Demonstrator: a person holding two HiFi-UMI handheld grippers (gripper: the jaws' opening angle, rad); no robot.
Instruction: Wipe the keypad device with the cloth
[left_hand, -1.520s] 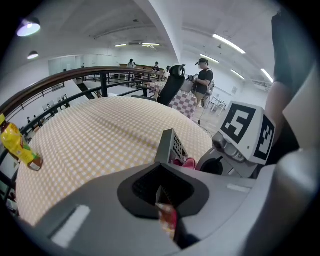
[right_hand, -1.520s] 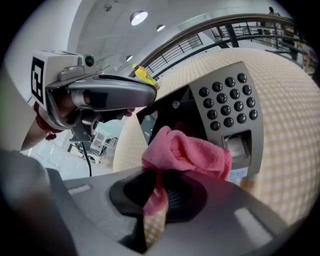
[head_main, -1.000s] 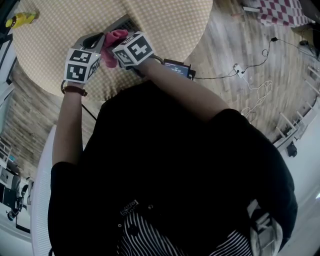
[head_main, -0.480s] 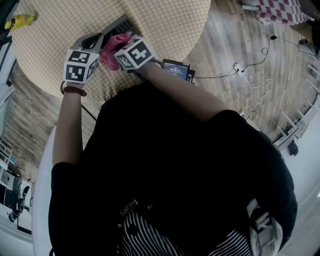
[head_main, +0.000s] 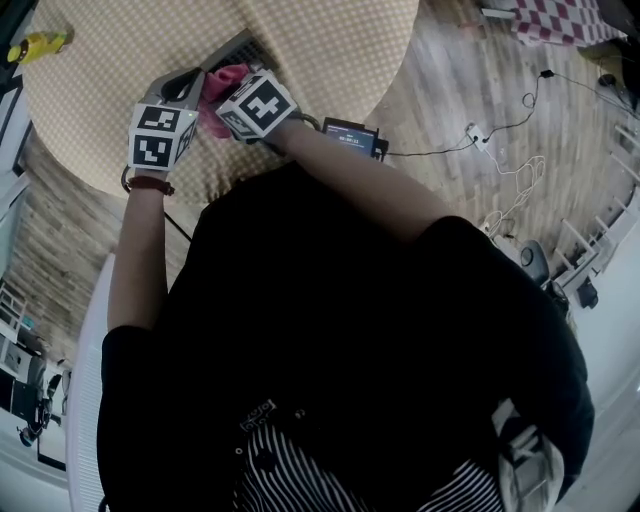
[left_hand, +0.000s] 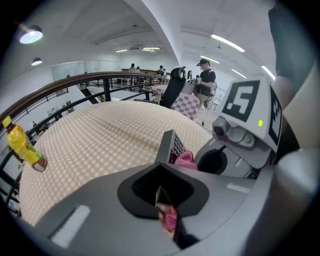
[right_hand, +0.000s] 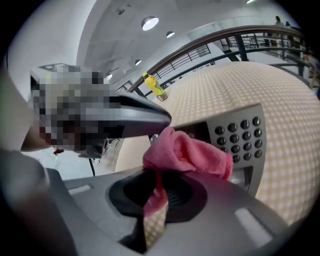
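Note:
The grey keypad device (right_hand: 240, 135) with dark round keys is tilted up off the checked table (head_main: 330, 40). My left gripper (left_hand: 162, 192) is shut on its near edge, and the device's corner (left_hand: 172, 145) rises just past the jaws. My right gripper (right_hand: 155, 185) is shut on the pink cloth (right_hand: 190, 152), whose bunched end lies against the device's face beside the keys. In the head view the cloth (head_main: 220, 88) sits between the left gripper (head_main: 195, 82) and the right gripper (head_main: 232, 100), with the device (head_main: 238, 50) just beyond them.
A yellow bottle (head_main: 35, 42) stands at the table's far left rim. A small black unit with a lit screen (head_main: 352, 137) sits by my right forearm. Cables (head_main: 500, 140) trail over the wooden floor. A railing (left_hand: 75, 85), a chair (left_hand: 175, 85) and people stand beyond the table.
The right gripper has shifted a little with the pink cloth, first toward me and then back to the left over the device. The left gripper has hardly moved.

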